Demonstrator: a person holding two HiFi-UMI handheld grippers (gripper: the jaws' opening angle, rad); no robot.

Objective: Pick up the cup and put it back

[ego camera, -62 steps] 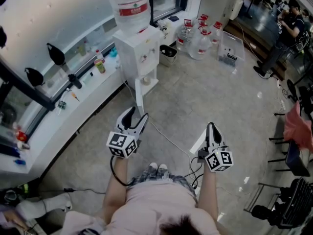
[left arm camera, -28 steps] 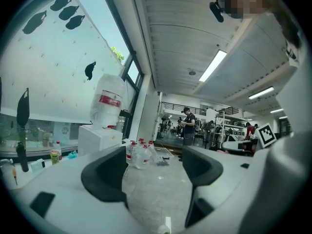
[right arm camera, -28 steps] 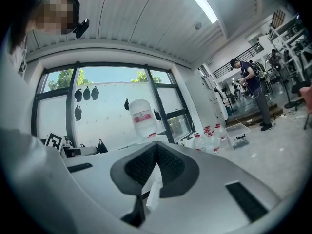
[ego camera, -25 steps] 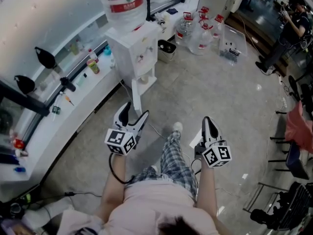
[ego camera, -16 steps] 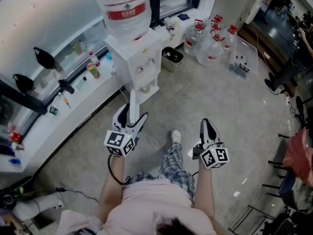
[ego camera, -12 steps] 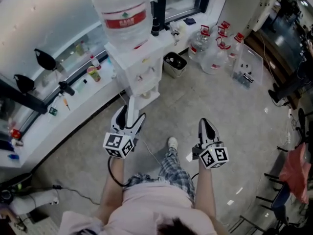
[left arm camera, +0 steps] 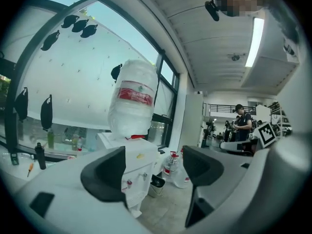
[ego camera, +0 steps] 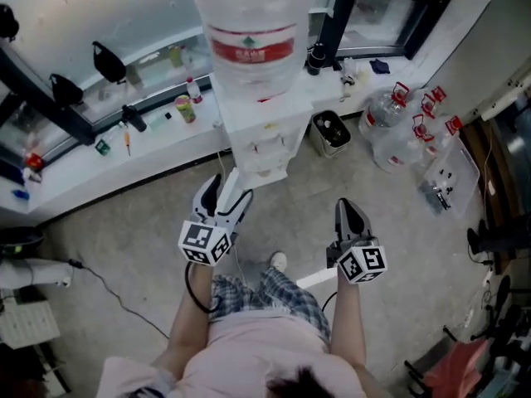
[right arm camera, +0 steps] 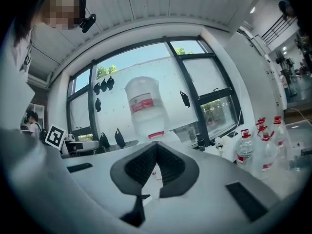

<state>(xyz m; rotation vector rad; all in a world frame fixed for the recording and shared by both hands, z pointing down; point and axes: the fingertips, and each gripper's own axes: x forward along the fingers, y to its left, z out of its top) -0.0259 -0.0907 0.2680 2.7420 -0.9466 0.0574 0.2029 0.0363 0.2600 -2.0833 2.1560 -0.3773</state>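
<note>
Facing the tall white water dispenser (ego camera: 261, 143), holding left gripper (ego camera: 229, 191) fingers (left arm camera: 105, 174) spread empty, right gripper (ego camera: 345, 208) fingers (right arm camera: 141, 165) closed together, apparently seeking the cup to grasp next.

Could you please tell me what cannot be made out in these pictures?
Cup: none identifiable in any view; head view shows the water dispenser from above, too small.
Dispenser's left part: left gripper view, behind the left gripper's own jaw.
Bottle label print: head view, too small.
</note>
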